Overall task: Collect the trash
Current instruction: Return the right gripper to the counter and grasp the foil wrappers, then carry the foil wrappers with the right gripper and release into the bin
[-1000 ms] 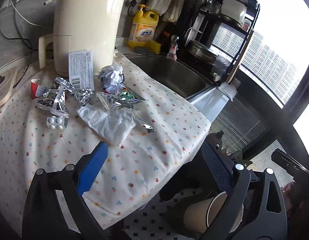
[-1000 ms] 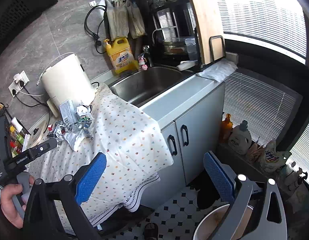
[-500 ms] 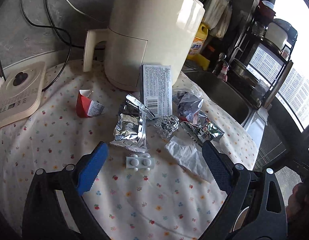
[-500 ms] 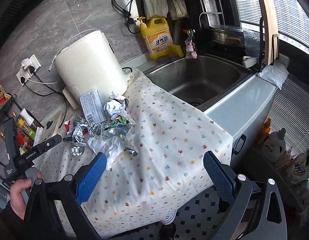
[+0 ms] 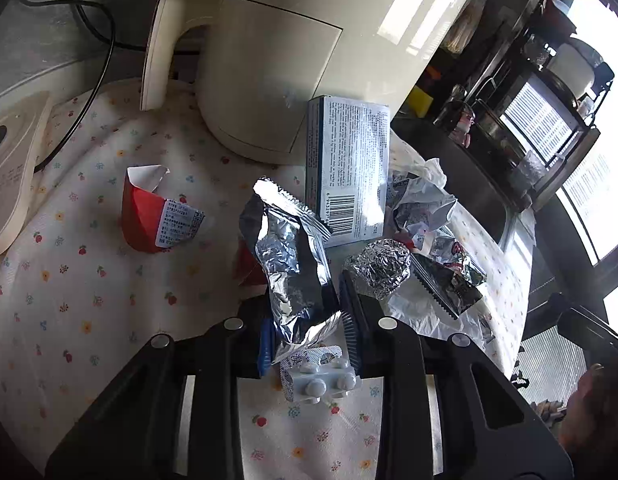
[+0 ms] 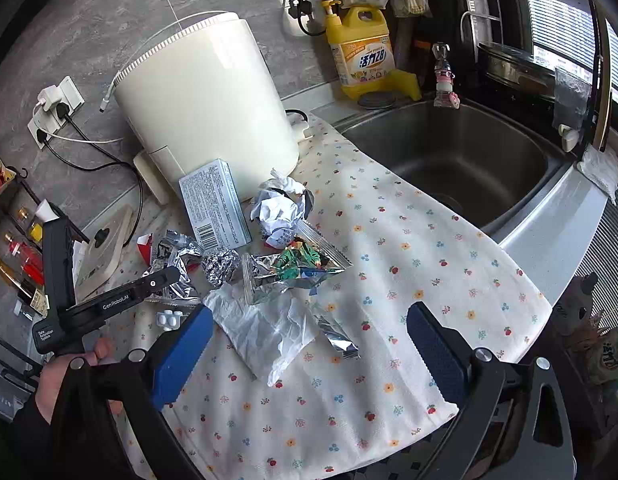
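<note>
My left gripper [image 5: 307, 328] is shut on a crumpled silver foil wrapper [image 5: 287, 264] on the flowered cloth [image 5: 69, 280]. Right below it lies a white pill blister [image 5: 319, 376]. Around it lie a foil ball [image 5: 383, 266], a red torn packet [image 5: 153, 218], a grey box [image 5: 349, 168] and crumpled paper [image 5: 423, 200]. My right gripper [image 6: 309, 344] is open and empty above a clear plastic bag [image 6: 269, 332]. The right wrist view also shows a green snack wrapper [image 6: 297, 266], the foil ball [image 6: 221, 266] and the left gripper [image 6: 165, 280] on the foil.
A cream air fryer [image 6: 205, 104] stands behind the trash. A steel sink [image 6: 461, 156] lies to the right, with a yellow detergent bottle [image 6: 361, 52] behind it. A cream scale [image 5: 9, 168] sits at the left. The cloth hangs over the counter's front edge.
My left gripper has moved forward and down onto the trash pile and shut on the foil wrapper. My right gripper has moved closer over the counter and stays open.
</note>
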A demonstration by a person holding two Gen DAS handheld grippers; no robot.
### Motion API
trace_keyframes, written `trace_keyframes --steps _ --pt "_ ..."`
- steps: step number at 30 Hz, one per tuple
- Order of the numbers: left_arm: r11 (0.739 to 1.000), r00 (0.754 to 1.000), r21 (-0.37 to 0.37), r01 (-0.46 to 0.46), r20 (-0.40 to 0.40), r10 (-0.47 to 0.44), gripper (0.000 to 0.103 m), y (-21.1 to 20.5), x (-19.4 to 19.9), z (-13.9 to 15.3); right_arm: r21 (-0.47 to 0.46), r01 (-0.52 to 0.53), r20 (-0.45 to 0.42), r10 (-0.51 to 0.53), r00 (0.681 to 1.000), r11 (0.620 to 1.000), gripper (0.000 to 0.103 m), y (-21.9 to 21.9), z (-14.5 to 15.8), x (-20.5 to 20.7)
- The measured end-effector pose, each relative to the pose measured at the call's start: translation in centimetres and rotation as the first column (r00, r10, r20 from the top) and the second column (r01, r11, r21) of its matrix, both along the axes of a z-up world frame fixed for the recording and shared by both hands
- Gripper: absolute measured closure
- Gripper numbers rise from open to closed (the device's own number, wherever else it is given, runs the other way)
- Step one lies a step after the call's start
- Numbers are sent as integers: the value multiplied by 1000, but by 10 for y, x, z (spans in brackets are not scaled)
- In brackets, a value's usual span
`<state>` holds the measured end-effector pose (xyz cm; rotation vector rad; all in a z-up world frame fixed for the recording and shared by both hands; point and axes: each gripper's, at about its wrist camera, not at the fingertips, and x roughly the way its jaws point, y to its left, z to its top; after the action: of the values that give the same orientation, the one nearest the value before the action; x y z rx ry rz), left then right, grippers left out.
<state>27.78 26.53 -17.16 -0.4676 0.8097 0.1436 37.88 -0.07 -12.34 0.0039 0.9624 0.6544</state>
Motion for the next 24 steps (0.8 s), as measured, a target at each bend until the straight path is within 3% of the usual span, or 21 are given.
trace_keyframes --steps 3,11,14,17,19,20,23,24 --pt "1000 999 13 23 22 -24 91 -3 -4 10 -4 -27 -24 27 999 1000 12 16 -7 7" --pt "1000 998 6 -17 68 16 94 11 -31 26 -30 -66 -82 63 995 997 13 54 -29 26" --pt "999 996 3 -41 80 40 94 18 -41 30 -63 -70 -97 64 993 996 21 67 -39 33" --pt "998 995 3 -66 82 65 94 23 -50 32 -96 -52 -105 42 994 994 37 72 -49 40" --pt "997 994 4 -78 82 78 94 23 -54 33 -90 -61 -138 49 989 994 70 71 -55 45" --pt "997 993 6 -82 85 81 94 22 -56 33 -74 -64 -153 52 987 995 79 69 -56 47" --pt "996 992 8 -86 93 85 94 19 -61 37 -41 -72 -117 67 991 997 84 62 -46 44" --pt "996 992 8 -85 97 84 94 17 -61 38 -25 -84 -114 81 990 996 94 60 -42 42"
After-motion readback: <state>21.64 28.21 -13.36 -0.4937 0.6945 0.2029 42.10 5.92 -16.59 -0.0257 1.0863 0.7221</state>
